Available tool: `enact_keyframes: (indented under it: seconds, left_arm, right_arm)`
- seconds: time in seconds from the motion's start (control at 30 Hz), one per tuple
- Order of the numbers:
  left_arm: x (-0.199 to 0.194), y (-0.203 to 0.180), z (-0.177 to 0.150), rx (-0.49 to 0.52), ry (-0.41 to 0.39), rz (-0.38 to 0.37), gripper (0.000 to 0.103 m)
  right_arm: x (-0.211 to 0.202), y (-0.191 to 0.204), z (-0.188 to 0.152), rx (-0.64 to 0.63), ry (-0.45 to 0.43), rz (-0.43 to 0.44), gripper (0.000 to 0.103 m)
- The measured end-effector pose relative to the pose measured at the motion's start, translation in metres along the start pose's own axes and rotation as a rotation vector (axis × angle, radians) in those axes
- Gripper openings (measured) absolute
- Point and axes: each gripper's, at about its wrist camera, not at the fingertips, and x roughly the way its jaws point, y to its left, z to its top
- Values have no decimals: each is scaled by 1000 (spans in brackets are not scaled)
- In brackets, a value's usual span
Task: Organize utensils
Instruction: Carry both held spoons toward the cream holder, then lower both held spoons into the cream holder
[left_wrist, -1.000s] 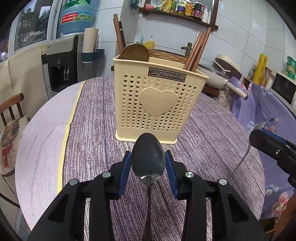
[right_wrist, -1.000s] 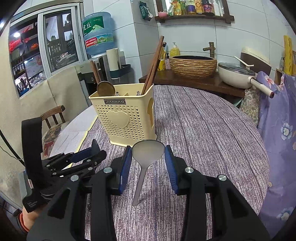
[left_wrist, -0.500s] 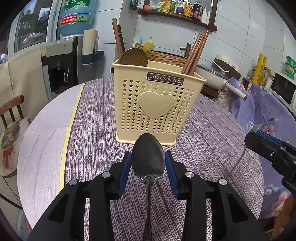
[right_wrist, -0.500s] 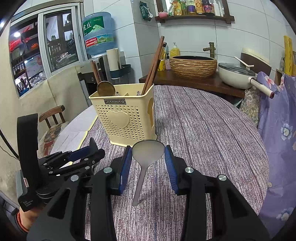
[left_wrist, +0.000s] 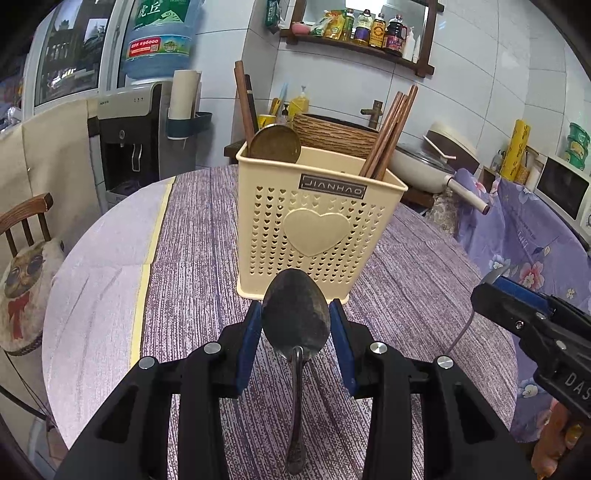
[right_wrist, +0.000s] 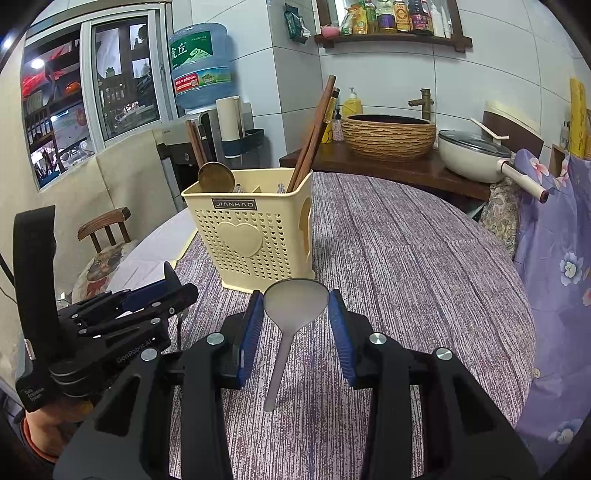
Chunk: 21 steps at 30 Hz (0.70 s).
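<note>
On my left wrist view, the left gripper (left_wrist: 295, 325) has its blue pads closed against the bowl of a dark metal spoon (left_wrist: 295, 314), whose handle runs back toward the camera. Just beyond the spoon's tip stands the cream utensil basket (left_wrist: 317, 221), heart panel facing me, on the purple striped tablecloth (left_wrist: 192, 258). Wooden chopsticks (left_wrist: 388, 136) lean out of its far right corner, and a brass-coloured ladle (left_wrist: 275, 144) pokes up at the far left. The right gripper (left_wrist: 532, 321) shows at the right edge. Only this view shows the microwave (left_wrist: 565, 192) on the far right.

On my right wrist view, the right gripper (right_wrist: 295, 317) clamps the round bowl of a pale translucent spoon (right_wrist: 295, 302), handle trailing toward the camera. The basket (right_wrist: 251, 229) sits just ahead and slightly left, and here I can see over its rim to inner dividers, which the other view hides. The left gripper (right_wrist: 122, 317) hangs low at left, near the basket's near left corner. Far behind are a water bottle (right_wrist: 201, 66) on a dispenser, a woven basin (right_wrist: 388, 134), a white pan (right_wrist: 476, 155) and a shelf of bottles (right_wrist: 391, 18). A wooden chair (right_wrist: 105, 229) stands to the left of the table.
</note>
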Motion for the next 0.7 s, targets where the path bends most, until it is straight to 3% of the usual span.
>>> enact_keyframes:
  seconds: [0.47,0.57,0.7]
  left_arm:
    - [-21,0,23,-2,-53,-14,37]
    - [-26,2,35,-1,-60,-28,37]
    - [-47,3,73,-4,-132,-45,37]
  right_arm:
    - [-13,8,23,-29,-29,48,37]
    - [-18,11,38,-38,-50,63,37]
    - [-35,19,78,-65,-150,57,37]
